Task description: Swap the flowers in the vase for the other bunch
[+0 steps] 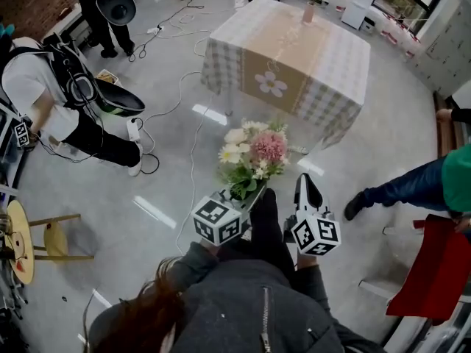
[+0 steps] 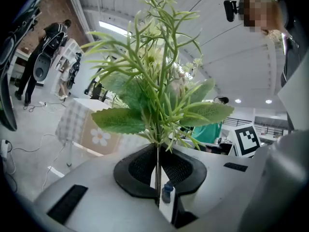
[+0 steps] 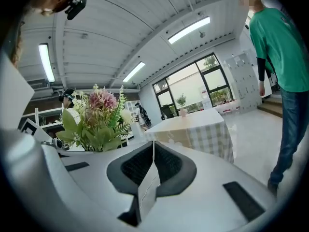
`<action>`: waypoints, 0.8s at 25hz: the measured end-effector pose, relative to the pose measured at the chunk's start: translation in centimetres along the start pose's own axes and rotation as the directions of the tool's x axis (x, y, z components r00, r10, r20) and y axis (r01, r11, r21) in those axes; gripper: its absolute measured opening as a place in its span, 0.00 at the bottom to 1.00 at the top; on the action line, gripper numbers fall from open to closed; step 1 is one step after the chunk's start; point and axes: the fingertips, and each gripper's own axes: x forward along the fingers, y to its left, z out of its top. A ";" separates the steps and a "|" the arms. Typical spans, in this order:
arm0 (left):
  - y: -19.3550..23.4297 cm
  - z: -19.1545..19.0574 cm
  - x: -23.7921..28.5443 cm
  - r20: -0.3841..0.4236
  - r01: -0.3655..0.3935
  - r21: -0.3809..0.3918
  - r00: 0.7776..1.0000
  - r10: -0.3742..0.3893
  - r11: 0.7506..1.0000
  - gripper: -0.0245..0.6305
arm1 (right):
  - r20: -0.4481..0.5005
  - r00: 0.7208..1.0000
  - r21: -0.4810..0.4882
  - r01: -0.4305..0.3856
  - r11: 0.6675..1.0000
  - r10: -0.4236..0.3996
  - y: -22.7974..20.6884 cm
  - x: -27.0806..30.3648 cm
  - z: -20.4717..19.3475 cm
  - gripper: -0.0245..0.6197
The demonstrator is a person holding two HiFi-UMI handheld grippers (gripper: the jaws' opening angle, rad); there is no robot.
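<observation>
My left gripper (image 1: 252, 192) is shut on the stems of a bunch of white and pink flowers with green leaves (image 1: 255, 155), held upright in front of me. In the left gripper view the thin stems (image 2: 157, 170) are pinched between the closed jaws and the foliage (image 2: 159, 81) fills the middle. My right gripper (image 1: 307, 186) is beside it on the right, shut and empty; its jaws (image 3: 152, 151) meet with nothing between them. Far ahead, a pink vase (image 1: 309, 11) with greenery stands on the checked-cloth table (image 1: 331, 65); it also shows in the right gripper view as a small vase (image 3: 183, 112).
The table (image 3: 207, 129) stands some way off across a glossy grey floor with cables (image 1: 188, 87). A person in white and black (image 1: 66, 101) is at the left, a person in green and jeans (image 1: 434, 182) at the right, by a red chair (image 1: 441, 271). A wooden stool (image 1: 29, 241) is near left.
</observation>
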 end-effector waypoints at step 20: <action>4.5 3.2 8.8 -0.016 -0.022 0.000 1.000 0.022 1.000 0.08 | -0.019 0.999 0.010 -0.026 1.000 0.026 -5.5 9.1 3.1 0.06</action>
